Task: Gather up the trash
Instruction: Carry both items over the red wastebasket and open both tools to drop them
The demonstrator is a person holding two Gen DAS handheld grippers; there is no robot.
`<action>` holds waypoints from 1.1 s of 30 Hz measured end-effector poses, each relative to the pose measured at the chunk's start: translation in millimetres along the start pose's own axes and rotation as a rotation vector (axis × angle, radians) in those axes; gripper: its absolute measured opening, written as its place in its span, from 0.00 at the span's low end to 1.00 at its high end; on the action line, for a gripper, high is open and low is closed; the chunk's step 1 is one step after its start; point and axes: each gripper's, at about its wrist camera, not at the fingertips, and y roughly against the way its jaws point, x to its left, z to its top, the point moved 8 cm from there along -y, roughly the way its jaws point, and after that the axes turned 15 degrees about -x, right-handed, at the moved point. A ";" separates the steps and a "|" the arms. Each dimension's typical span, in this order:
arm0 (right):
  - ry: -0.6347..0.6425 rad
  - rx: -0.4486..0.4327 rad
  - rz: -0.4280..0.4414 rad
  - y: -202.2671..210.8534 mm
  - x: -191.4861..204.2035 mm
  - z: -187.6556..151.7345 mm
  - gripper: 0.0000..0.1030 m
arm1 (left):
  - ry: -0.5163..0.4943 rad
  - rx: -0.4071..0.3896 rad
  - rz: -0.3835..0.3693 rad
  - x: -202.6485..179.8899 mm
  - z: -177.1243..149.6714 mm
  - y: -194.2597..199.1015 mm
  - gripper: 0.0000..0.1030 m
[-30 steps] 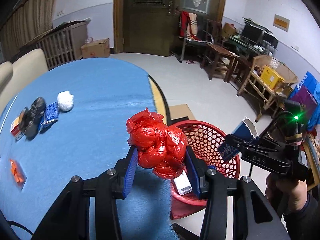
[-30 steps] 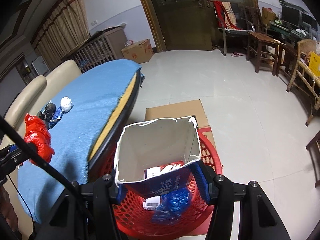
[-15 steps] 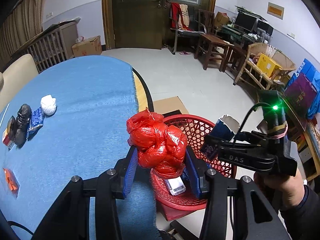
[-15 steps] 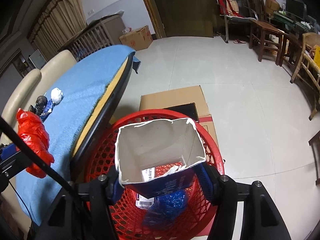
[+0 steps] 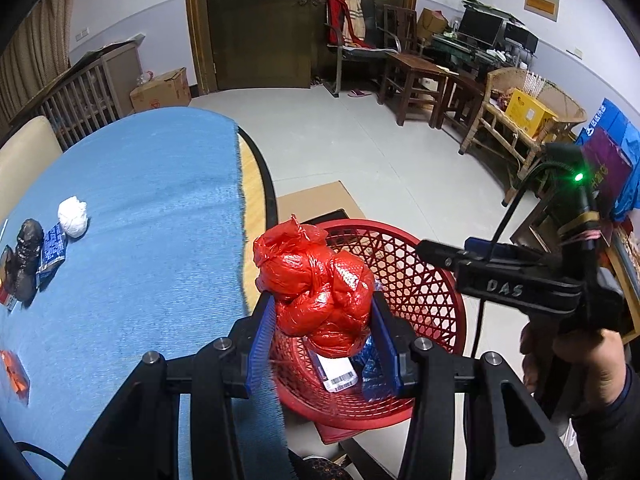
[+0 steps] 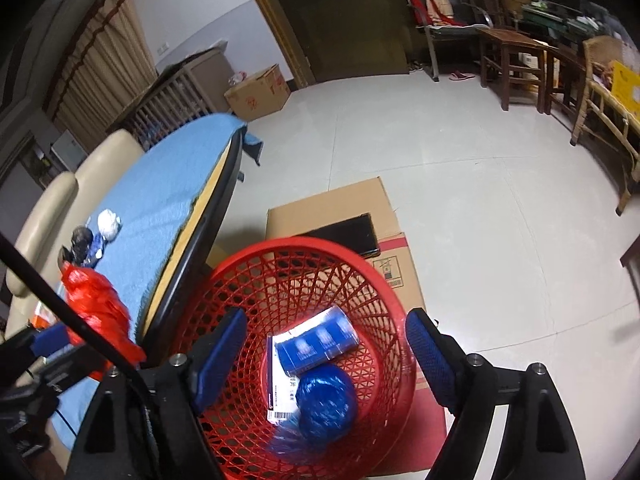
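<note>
**Operator A:** Status of the left tongs (image 5: 324,330)?

**Operator B:** Partly closed. Both blue pads (image 5: 262,342) press the sides of a crumpled red plastic bag (image 5: 316,284). The bag sits between the jaws, above the near rim of the red basket (image 5: 420,280) and just past the edge of the table (image 5: 140,208).

**Operator A:** Status of the right tongs (image 6: 320,350)?

**Operator B:** Wide open, nothing between the jaws. The jaws have just been opening. They hang over the basket mouth. The blue carton (image 6: 316,346) lies on its side inside the basket, clear of both pads.

**Operator A:** Other contents of the basket?

**Operator B:** In the right wrist view, a crumpled blue wrapper (image 6: 326,404) lies at 6 o'clock from the carton, touching it. A white label with a barcode (image 6: 282,396) lies at 7 o'clock from the carton.

**Operator A:** Items on the table?

**Operator B:** On the blue cloth, in the left wrist view: a white paper ball (image 5: 72,216), a small blue packet (image 5: 52,246) just beside it, a dark crumpled lump (image 5: 26,256) touching the packet, and an orange wrapper (image 5: 14,372) at 6 o'clock from that group, well apart.

**Operator A:** Basket location?

**Operator B:** On the floor beside the table, on flattened cardboard (image 6: 332,212).
</note>
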 end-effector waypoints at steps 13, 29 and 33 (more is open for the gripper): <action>-0.081 -0.085 -0.008 34.0 -27.4 26.0 0.82 | -0.036 0.031 -0.019 -23.8 -1.7 -14.5 0.47; -0.105 -0.133 -0.014 49.9 -42.7 43.8 0.82 | -0.047 0.072 -0.004 -29.1 -5.2 -33.0 0.48; -0.104 -0.137 -0.013 51.2 -41.8 46.9 0.82 | -0.051 0.082 0.000 -29.4 -8.3 -36.4 0.48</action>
